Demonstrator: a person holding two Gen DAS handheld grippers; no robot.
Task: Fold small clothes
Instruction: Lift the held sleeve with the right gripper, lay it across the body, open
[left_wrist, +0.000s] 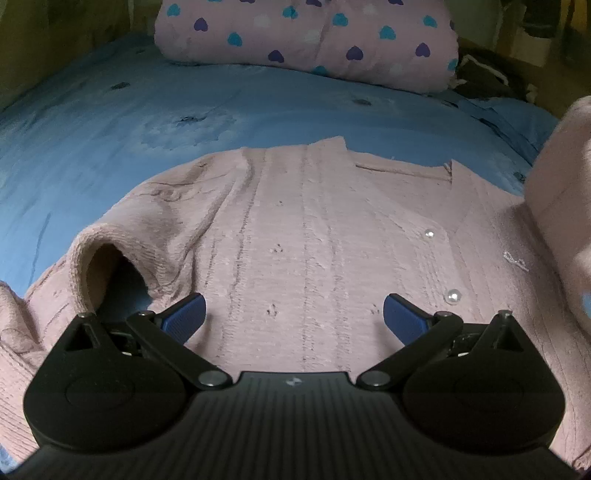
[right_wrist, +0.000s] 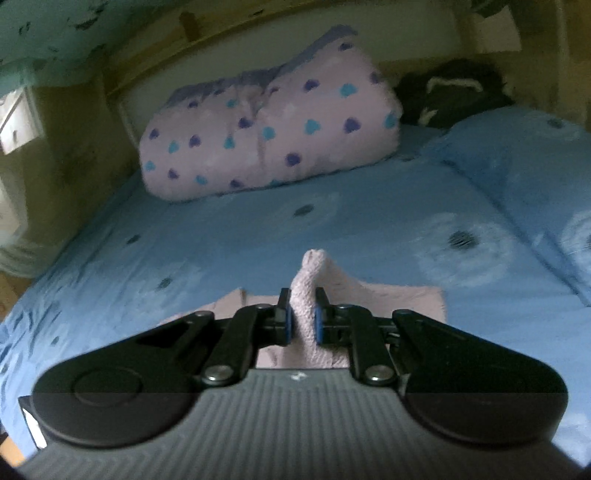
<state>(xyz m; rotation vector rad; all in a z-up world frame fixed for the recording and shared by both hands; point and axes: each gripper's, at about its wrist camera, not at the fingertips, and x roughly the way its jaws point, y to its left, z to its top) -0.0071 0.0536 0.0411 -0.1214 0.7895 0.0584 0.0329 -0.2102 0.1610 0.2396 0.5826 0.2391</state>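
A small pink knitted cardigan (left_wrist: 303, 221) with pearl buttons lies spread on the blue bedsheet (left_wrist: 110, 122). My left gripper (left_wrist: 293, 314) hovers low over its middle, open, with nothing between the blue pads. A sleeve opening gapes at the lower left. At the right edge of the left wrist view a raised fold of the pink knit (left_wrist: 561, 192) hangs in the air. In the right wrist view my right gripper (right_wrist: 303, 317) is shut on a pinched piece of the pink cardigan (right_wrist: 310, 284), lifted above the bed.
A rolled pink blanket with blue and purple hearts (right_wrist: 269, 125) lies at the head of the bed. Dark clothing (right_wrist: 450, 96) sits behind it to the right. A blue pillow (right_wrist: 535, 155) is at the right. A wooden bed frame and wall bound the far side.
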